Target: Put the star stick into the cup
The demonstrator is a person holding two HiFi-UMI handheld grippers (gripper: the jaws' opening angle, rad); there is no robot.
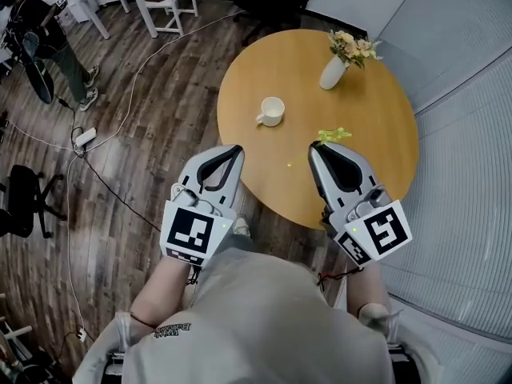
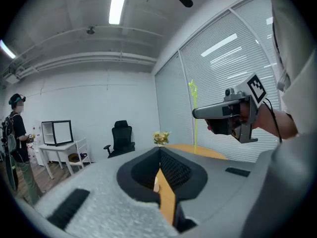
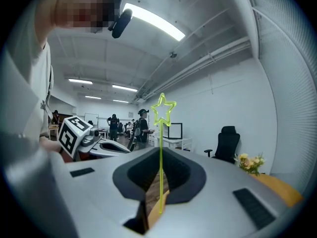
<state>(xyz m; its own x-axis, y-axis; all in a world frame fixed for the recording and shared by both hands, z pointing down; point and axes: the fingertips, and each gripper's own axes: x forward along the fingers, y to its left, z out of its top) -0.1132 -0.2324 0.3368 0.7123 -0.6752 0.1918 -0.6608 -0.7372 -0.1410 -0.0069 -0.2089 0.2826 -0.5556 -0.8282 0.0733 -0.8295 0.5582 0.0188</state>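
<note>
The right hand-held gripper (image 1: 318,146) is clenched on the star stick (image 3: 160,157), upright above the near surface (image 1: 384,134), while the left hand-held gripper (image 1: 234,150) is closed and empty; the transport step likely follows, carrying the stick far-left over the cup (image 1: 272,110) and lowering it in.

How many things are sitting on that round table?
2: a white cup near the middle, a flower vase toward the far edge. The right hand-held gripper holds the star stick.

An office-like lab: ahead of the left gripper (image 2: 159,151) stand a swivel chair (image 2: 121,136) and white desk (image 2: 60,147), a person (image 2: 18,133) to their left; strip light (image 2: 117,4) overhead, blinds (image 2: 223,78) to the gripper's right, wood floor (image 1: 144,126) below.
</note>
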